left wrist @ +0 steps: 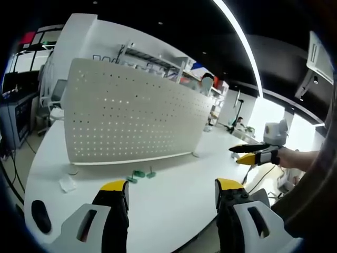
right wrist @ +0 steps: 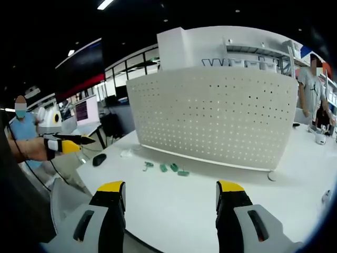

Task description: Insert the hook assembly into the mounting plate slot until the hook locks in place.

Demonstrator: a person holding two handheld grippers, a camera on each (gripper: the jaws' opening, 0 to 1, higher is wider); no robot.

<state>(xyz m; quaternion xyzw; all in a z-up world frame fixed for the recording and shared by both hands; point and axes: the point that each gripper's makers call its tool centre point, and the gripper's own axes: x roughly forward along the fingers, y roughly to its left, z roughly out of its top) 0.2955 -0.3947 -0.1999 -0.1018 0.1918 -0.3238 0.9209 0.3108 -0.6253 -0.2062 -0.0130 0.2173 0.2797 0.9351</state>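
A white perforated mounting plate stands upright on the white table; it also faces the right gripper view. Several small green hook pieces lie on the table just in front of its lower edge, and show as a short row in the right gripper view. My left gripper is open and holds nothing, well short of the hooks. My right gripper is open too, equally far back. Each shows in the other's view, held in the air: the right gripper and the left gripper.
A black mouse-like object lies near the table's left edge, with a small clear packet beside the plate's round foot. A person stands behind the plate's right end. Shelving and desks fill the room behind.
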